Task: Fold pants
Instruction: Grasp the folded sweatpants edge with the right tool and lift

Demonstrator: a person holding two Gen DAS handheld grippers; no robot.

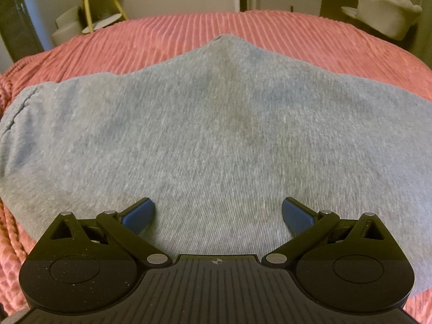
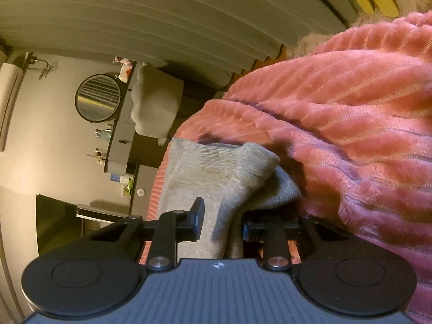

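Because the grey pants (image 1: 216,135) lie spread flat on the pink bed cover (image 1: 162,35), their long axis running left to right across the left wrist view, the coming fold turns on the end the right gripper (image 2: 221,225) has. There its fingers (image 2: 198,222) pinch a bunched hem edge, cloth directly between them. The left gripper (image 1: 218,210) hovers over the middle of the fabric, fingers (image 1: 140,213) spread wide, the cloth just beyond and beneath them, nothing gripped.
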